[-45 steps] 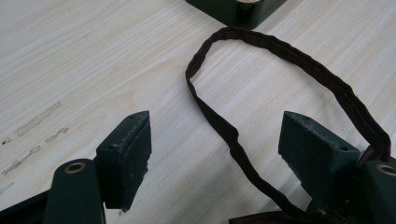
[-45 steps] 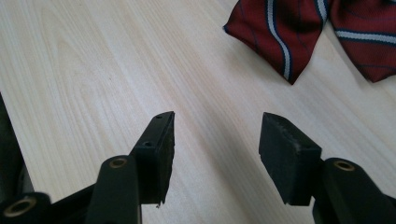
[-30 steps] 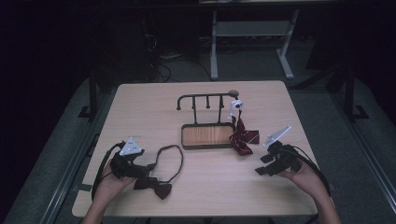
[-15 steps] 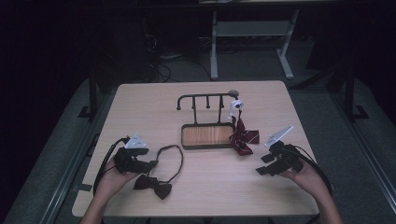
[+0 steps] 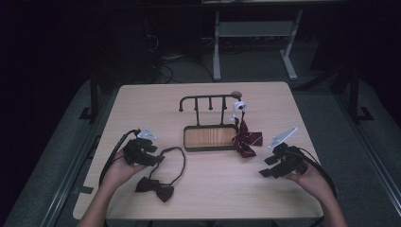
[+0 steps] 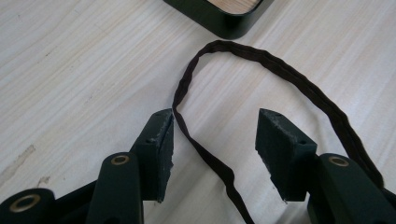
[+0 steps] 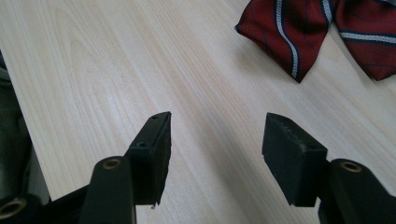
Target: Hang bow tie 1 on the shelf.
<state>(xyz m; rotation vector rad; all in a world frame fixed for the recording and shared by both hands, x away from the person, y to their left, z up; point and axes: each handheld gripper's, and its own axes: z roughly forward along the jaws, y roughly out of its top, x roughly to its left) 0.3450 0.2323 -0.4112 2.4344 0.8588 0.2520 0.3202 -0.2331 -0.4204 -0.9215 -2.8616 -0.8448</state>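
A dark bow tie [image 5: 154, 187] lies near the table's front left, its thin strap [image 5: 176, 160] looping up toward the stand. My left gripper [image 5: 150, 156] is open just above the table, and the strap [image 6: 205, 154] runs between its jaws close to the left one. A red striped bow tie [image 5: 246, 141] hangs from the right end of the black hook rack [image 5: 208, 99], its lower part resting on the table. My right gripper [image 5: 268, 166] is open over bare wood, with the red tie [image 7: 299, 32] ahead of it.
The rack stands on a dark-framed wooden base tray [image 5: 209, 137] at the table's centre, a corner of that tray [image 6: 224, 16] lying just beyond the strap loop. A white tag [image 5: 238, 109] hangs at the rack's right end. The table's edge [image 7: 25, 140] lies to the right gripper's left.
My left gripper has slid away from the dark bow tie toward the left, to where the strap loop lies. The right gripper has barely moved.
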